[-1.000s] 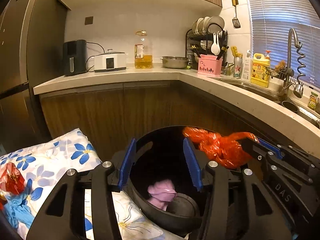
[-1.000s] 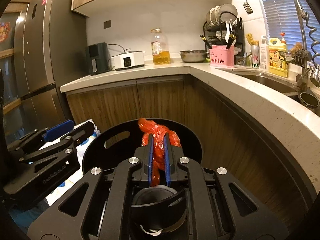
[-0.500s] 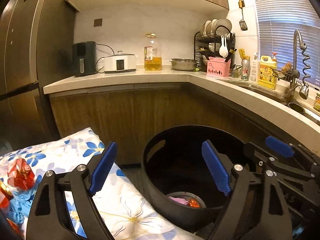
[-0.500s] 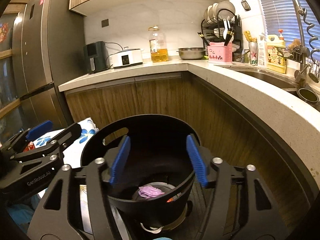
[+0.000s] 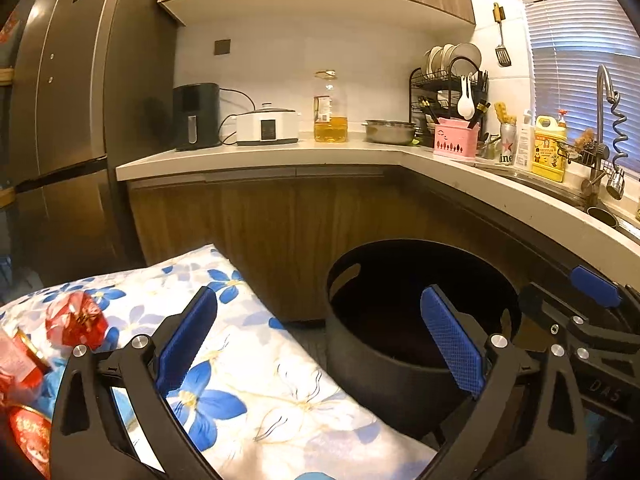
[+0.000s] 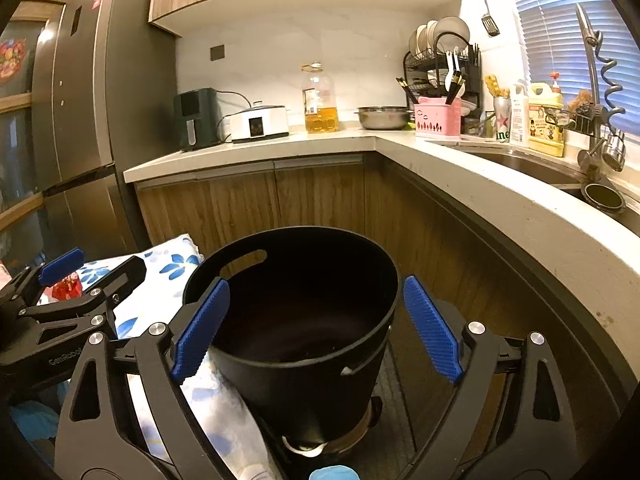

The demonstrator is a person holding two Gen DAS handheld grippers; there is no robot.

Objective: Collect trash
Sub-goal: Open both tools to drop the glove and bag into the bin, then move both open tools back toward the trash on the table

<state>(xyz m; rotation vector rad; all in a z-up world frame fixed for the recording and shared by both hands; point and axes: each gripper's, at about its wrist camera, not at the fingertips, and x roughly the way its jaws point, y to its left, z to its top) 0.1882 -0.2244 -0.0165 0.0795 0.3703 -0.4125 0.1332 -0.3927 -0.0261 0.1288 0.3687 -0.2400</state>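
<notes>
A black trash bin (image 5: 400,372) (image 6: 304,392) stands on the floor in front of the wooden cabinets; its inside is dark and I cannot see what lies in it. My left gripper (image 5: 320,340) hovers over the edge of a floral cloth (image 5: 260,380) beside the bin, jaws opening wide with nothing held. My right gripper (image 6: 316,328) faces the bin, jaws opening and straddling its width without touching it. On the cloth at the left lie a crumpled red wrapper (image 5: 76,320) (image 6: 66,286) and red packets (image 5: 24,368).
A curved counter (image 6: 500,200) wraps around at the right with a sink (image 6: 520,162), tap and bottles. An air fryer (image 5: 196,116), a cooker, an oil bottle (image 5: 330,112) and a dish rack stand on it. A fridge (image 6: 80,120) rises on the left.
My right gripper let go of the orange bag, which dropped into the bin. Both grippers opened wide and drew back from the bin, the left shifting towards the cloth.
</notes>
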